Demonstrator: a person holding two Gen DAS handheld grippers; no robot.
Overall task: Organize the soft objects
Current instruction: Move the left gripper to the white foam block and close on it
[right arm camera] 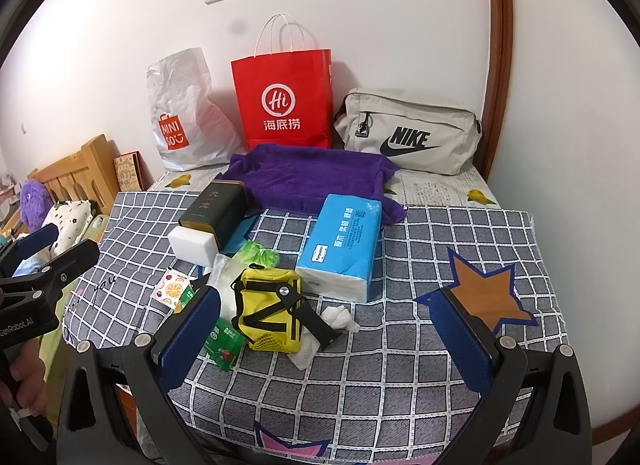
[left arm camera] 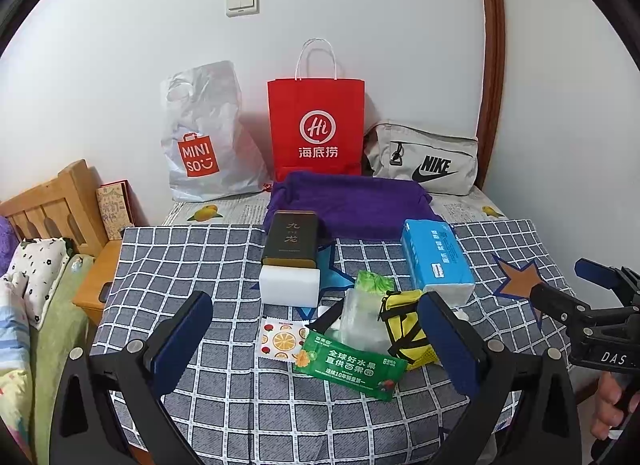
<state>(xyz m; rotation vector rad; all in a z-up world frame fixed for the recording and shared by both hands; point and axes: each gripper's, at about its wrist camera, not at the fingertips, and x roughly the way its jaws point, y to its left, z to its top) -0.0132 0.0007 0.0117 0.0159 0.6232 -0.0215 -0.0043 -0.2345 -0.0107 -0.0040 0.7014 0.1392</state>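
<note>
A pile lies mid-table: a yellow pouch (right arm camera: 268,313) (left arm camera: 404,325), a green wet-wipe pack (left arm camera: 352,369), a clear plastic pack (left arm camera: 364,321), a small fruit-print sachet (left arm camera: 280,341) and crumpled white tissue (right arm camera: 338,317). A blue tissue pack (right arm camera: 344,245) (left arm camera: 436,257) lies right of the pile. A purple towel (right arm camera: 312,177) (left arm camera: 348,201) lies behind. My left gripper (left arm camera: 320,337) is open above the pile, holding nothing. My right gripper (right arm camera: 324,329) is open, just right of the yellow pouch, holding nothing.
A dark tin (left arm camera: 290,241) rests on a white foam block (left arm camera: 290,285). At the wall stand a Miniso plastic bag (left arm camera: 204,137), a red paper bag (left arm camera: 316,125) and a grey Nike bag (left arm camera: 424,161). A wooden bed (left arm camera: 52,209) is on the left.
</note>
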